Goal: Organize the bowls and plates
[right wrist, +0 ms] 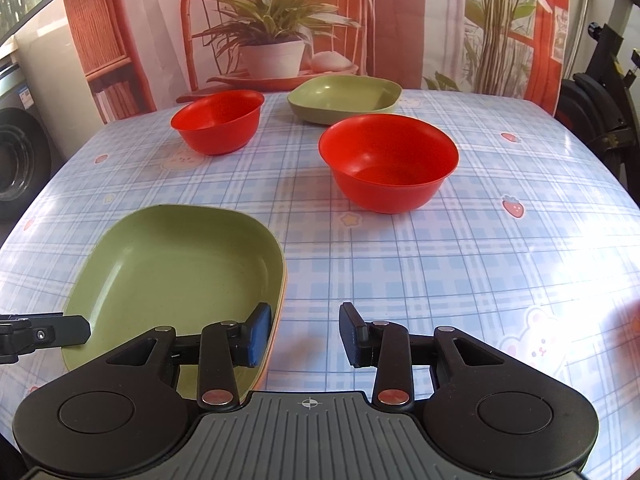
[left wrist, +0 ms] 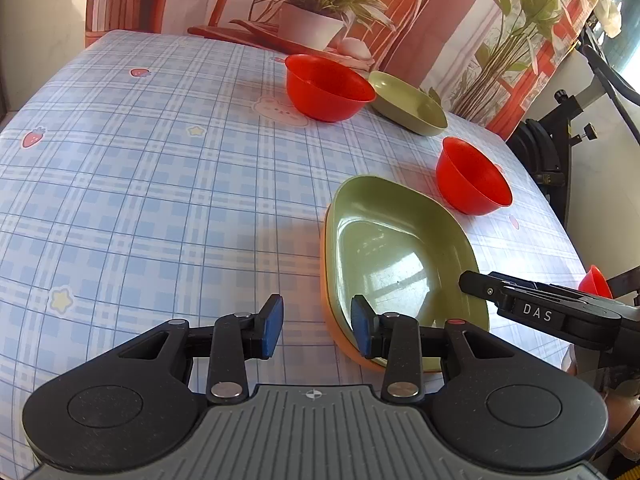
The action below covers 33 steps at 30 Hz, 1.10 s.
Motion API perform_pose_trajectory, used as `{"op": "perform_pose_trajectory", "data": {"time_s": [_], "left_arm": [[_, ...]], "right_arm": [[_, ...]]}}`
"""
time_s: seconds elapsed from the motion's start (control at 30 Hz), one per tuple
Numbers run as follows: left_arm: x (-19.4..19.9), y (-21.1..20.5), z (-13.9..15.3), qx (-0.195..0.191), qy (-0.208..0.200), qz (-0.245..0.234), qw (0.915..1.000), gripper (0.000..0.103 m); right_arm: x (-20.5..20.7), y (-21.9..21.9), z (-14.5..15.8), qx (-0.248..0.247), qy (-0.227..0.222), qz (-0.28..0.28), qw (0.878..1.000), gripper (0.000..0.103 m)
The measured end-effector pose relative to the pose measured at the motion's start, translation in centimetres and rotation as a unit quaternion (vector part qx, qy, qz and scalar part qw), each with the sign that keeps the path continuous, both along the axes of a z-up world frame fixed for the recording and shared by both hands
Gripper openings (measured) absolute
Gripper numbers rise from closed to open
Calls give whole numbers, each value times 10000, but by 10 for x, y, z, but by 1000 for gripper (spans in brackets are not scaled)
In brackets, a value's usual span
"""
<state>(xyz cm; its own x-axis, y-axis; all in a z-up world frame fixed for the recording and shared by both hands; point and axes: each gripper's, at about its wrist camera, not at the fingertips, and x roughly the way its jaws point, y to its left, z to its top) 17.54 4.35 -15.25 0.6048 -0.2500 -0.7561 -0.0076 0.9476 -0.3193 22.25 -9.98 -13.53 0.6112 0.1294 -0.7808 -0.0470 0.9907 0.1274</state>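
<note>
A green plate [left wrist: 400, 252] lies stacked on an orange plate [left wrist: 340, 344] near the table's front; both show in the right wrist view [right wrist: 176, 264]. My left gripper [left wrist: 317, 330] is open and empty, straddling the stack's left rim. My right gripper [right wrist: 306, 334] is open and empty, straddling its right rim; one finger of it shows in the left wrist view [left wrist: 520, 300]. Two red bowls [right wrist: 388, 162] [right wrist: 220, 120] and a second green plate [right wrist: 344, 98] stand farther back. They also show in the left wrist view: bowls [left wrist: 472, 178] [left wrist: 328, 88], plate [left wrist: 408, 102].
The table wears a blue checked cloth [right wrist: 480, 240]. A printed backdrop [right wrist: 276, 24] with a plant hangs behind its far edge. Black exercise equipment [right wrist: 600, 92] stands at the right. A red object's edge [left wrist: 596, 280] shows behind my right gripper.
</note>
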Motion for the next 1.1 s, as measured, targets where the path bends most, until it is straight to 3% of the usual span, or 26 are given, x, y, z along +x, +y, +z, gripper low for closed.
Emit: {"op": "perform_pose_trajectory", "data": {"time_s": [0.27, 0.47, 0.8, 1.0, 1.1], "left_arm": [[0, -1, 1, 80, -19, 6, 10000, 41], [-5, -3, 20, 285, -418, -150, 9986, 40], [7, 37, 84, -80, -1069, -78, 9942, 40], [14, 43, 129, 359, -1546, 69, 9873, 41], [18, 42, 145, 396, -1680, 84, 9850, 41]], "right_arm": [[0, -1, 0, 108, 9, -70, 9999, 35], [-2, -6, 10, 497, -147, -146, 9986, 34], [0, -37, 53, 544, -805, -465, 9942, 34], [6, -74, 82, 401, -1192, -727, 9894, 35], [9, -92, 95, 369, -1344, -868, 9864, 35]]}}
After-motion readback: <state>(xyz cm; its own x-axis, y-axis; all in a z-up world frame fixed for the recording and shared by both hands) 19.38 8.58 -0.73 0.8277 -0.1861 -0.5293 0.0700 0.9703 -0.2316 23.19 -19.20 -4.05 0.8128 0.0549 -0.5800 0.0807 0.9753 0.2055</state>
